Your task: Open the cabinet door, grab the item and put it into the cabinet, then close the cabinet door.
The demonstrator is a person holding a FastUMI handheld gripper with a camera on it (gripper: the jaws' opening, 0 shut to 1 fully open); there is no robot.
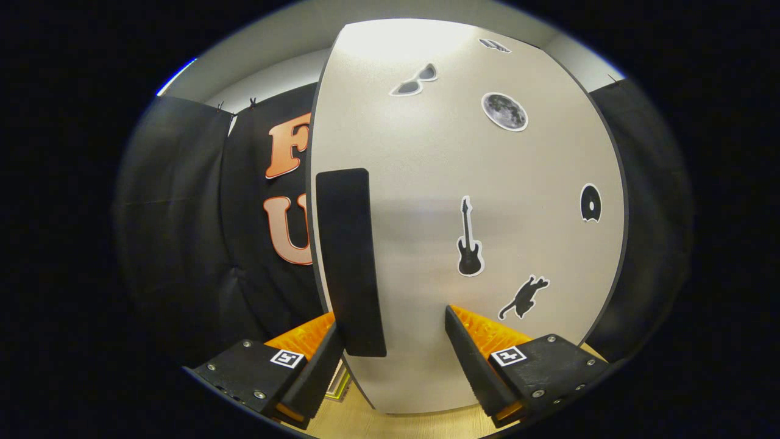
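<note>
A pale grey cabinet door (463, 201) stands right in front of me, with stickers of a guitar, a moon, sunglasses and a cat on it. A long black handle (350, 262) runs down near its left edge. My gripper (390, 338) is open and close up to the door. The left finger (317, 356) is at the door's left edge beside the handle's lower end. The right finger (469, 353) is in front of the door face. The handle's lower end lies between the fingers, nearer the left one. Nothing is gripped.
A light wooden surface (378, 424) shows below the door, between the fingers. The black cloth wall (183, 244) hangs to the left of the door and another stretch (646, 213) to its right. A pale ceiling (274, 55) is above.
</note>
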